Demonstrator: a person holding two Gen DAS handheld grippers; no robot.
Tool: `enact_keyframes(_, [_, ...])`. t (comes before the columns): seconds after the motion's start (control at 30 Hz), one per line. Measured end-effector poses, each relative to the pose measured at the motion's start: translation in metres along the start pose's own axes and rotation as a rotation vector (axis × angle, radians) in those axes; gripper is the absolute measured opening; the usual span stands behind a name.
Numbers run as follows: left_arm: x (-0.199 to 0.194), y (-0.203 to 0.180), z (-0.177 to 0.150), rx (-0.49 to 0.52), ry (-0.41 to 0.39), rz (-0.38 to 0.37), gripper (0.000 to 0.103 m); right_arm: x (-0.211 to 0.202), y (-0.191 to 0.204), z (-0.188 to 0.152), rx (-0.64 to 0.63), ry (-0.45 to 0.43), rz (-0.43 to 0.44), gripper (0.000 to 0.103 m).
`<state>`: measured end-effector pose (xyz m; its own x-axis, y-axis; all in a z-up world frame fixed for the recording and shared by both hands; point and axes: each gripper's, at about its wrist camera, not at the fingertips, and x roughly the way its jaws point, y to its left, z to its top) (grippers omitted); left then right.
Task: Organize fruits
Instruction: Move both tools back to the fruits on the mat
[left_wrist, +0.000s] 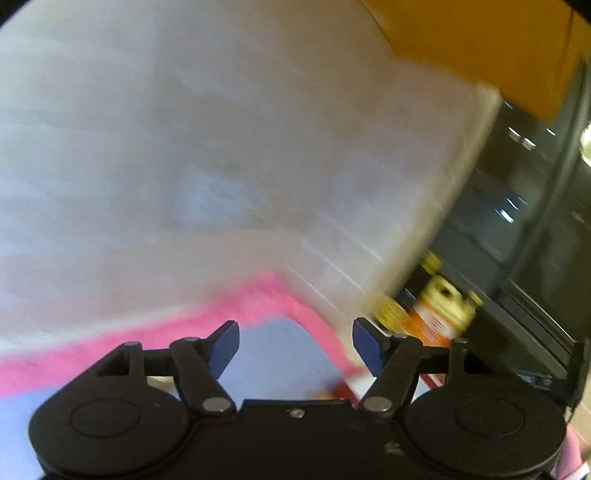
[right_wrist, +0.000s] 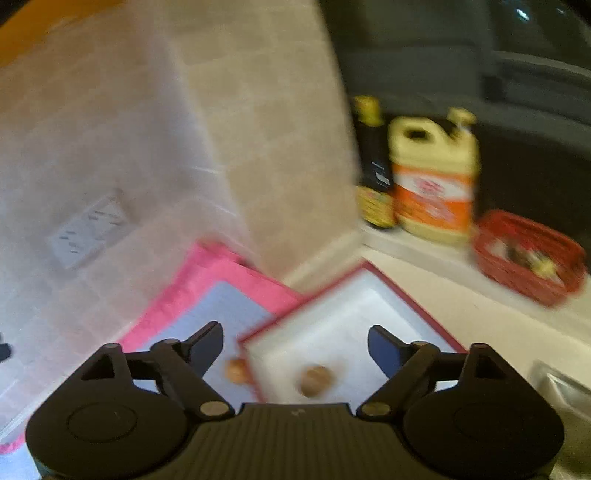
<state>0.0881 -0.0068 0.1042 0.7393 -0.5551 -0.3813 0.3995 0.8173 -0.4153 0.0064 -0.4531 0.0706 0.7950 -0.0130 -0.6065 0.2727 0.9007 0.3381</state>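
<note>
Hovering with jaws spread and nothing between them, the right gripper (right_wrist: 295, 350) looks down on a white tray with a red rim (right_wrist: 369, 295); one round brownish fruit (right_wrist: 314, 380) lies in that tray just ahead of the fingers, another (right_wrist: 236, 370) sits on the pink-edged blue mat (right_wrist: 207, 284) toward the left finger. Beyond, right, stand a yellow jug (right_wrist: 434, 181) and red basket (right_wrist: 528, 254). The left gripper (left_wrist: 293, 345) is likewise released and empty above the mat (left_wrist: 269, 354), its view blurred

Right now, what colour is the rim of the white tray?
Red, on the white tray, clearest in the right wrist view.
</note>
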Motion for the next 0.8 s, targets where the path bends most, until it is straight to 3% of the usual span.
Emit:
enact_keyframes(0.1, [-0.050,0.024,0.008,0.015,-0.074,0.118,0.081,0.008,0.038,0.009,-0.036,-0.023,0.076,0.092])
enact_keyframes(0.27, [-0.085,0.063,-0.002,-0.015,-0.075,0.248,0.081,0.034,0.108,0.009,-0.099,0.006,0.189,0.093])
enact_keyframes(0.43, [-0.075,0.108,-0.022,-0.057,0.015,0.326,0.081,0.077,0.173,-0.010,-0.189,0.073,0.232,0.093])
enact_keyframes(0.57, [-0.037,0.134,-0.039,0.012,0.168,0.560,0.081,0.118,0.219,-0.024,-0.285,0.159,0.248,0.088])
enact_keyframes(0.67, [-0.010,0.155,-0.051,-0.043,0.251,0.457,0.081,0.152,0.248,-0.035,-0.313,0.228,0.256,0.087])
enact_keyframes(0.8, [0.031,0.172,-0.075,-0.060,0.365,0.379,0.081,0.212,0.270,-0.054,-0.200,0.399,0.325,0.087])
